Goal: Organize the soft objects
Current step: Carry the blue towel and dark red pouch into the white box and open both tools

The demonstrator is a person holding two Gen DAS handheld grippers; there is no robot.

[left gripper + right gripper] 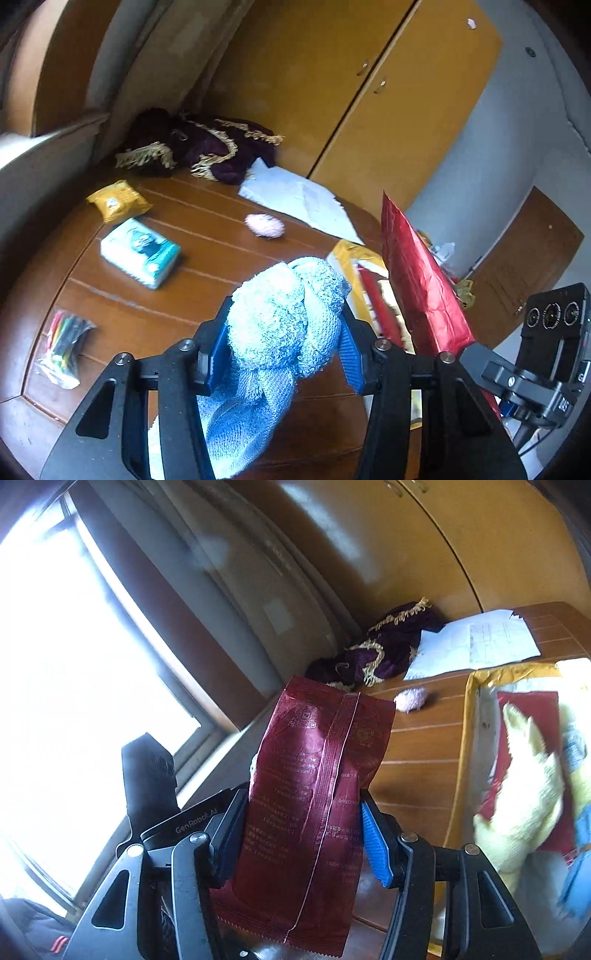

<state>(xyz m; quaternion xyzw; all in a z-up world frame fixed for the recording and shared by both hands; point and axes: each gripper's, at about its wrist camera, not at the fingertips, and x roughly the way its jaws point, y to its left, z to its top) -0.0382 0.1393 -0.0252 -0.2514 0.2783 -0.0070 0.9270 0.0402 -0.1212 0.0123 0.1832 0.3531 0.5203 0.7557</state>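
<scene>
Soft blue towel (284, 317) is being held bunched between the fingers of the left gripper (282, 354), above the desk (207, 236). A red foil packet (314, 805) is being clamped upright by the right gripper (303, 834), beside the yellow open bag (469, 738). Both items are probably being carried toward that bag; each grip should be kept firm and released only once the item is well inside.
</scene>
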